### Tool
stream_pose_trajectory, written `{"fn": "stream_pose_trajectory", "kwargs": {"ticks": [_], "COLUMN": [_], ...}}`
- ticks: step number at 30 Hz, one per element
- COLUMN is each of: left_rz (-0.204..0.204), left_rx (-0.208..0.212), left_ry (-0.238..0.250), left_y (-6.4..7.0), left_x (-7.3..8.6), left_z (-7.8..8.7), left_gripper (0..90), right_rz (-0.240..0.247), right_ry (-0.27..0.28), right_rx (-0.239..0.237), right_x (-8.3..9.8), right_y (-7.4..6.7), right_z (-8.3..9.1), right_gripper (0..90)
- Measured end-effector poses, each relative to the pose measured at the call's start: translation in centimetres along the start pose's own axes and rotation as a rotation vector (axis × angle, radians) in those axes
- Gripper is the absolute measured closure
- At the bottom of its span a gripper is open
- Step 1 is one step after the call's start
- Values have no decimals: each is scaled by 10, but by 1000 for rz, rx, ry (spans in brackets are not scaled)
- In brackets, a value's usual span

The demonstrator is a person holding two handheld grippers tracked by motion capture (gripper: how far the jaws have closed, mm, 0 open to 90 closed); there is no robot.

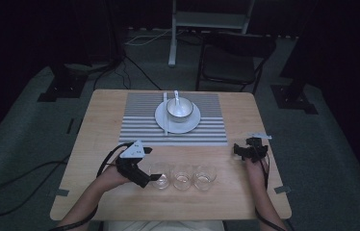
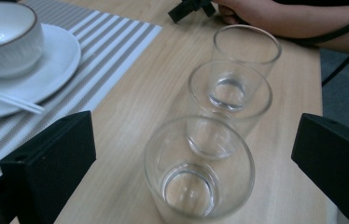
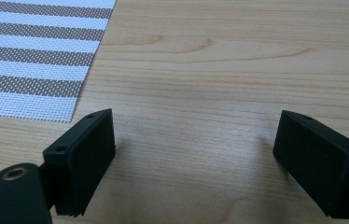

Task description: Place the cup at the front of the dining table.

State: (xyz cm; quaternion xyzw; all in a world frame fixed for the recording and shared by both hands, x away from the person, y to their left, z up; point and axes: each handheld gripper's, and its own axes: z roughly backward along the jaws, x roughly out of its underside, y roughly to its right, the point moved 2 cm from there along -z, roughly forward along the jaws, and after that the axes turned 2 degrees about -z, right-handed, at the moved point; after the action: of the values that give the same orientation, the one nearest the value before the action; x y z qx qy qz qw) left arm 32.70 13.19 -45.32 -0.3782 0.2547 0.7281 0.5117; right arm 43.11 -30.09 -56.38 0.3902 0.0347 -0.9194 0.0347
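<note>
Left gripper view, round clear glass [image 2: 199, 172] between seemingly spread left gripper [image 2: 193, 154] jaws

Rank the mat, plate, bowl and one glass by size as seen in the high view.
1. mat
2. plate
3. bowl
4. glass, which looks only a little smaller than the bowl; it is nearer the camera, so this last rank is unsure.

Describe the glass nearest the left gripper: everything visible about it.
The clear, short glass tumbler stands upright and empty on the light wooden table, with a round rim and a thick base. It is the left end of a row of three like glasses. The left gripper has its black jaws spread wide on either side of it, apart from its wall. Whether it touches the next glass cannot be told.
</note>
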Motion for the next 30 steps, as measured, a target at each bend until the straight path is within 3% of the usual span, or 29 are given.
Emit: {"fn": "stream_pose_trajectory", "kwargs": {"ticks": [7, 14, 25, 30], "left_rz": [-66, -115, -217, -246], "left_rx": [6, 27, 63, 85], "left_ry": [-40, -31, -133, -218], "left_y": [4, 10, 26, 29], "left_x": [-24, -39, -58, -59], "left_z": [-11, -22, -53, -67], "left_gripper": [2, 3, 21, 21], "right_rz": [0, 0, -1, -1], "right_ry": [0, 0, 0, 0], "right_rx": [0, 0, 0, -1], "right_x": [0, 0, 0, 0], "right_y": [0, 0, 0, 0], "right_z": [0, 0, 0, 0], "right_gripper": [120, 120, 120, 121]}}
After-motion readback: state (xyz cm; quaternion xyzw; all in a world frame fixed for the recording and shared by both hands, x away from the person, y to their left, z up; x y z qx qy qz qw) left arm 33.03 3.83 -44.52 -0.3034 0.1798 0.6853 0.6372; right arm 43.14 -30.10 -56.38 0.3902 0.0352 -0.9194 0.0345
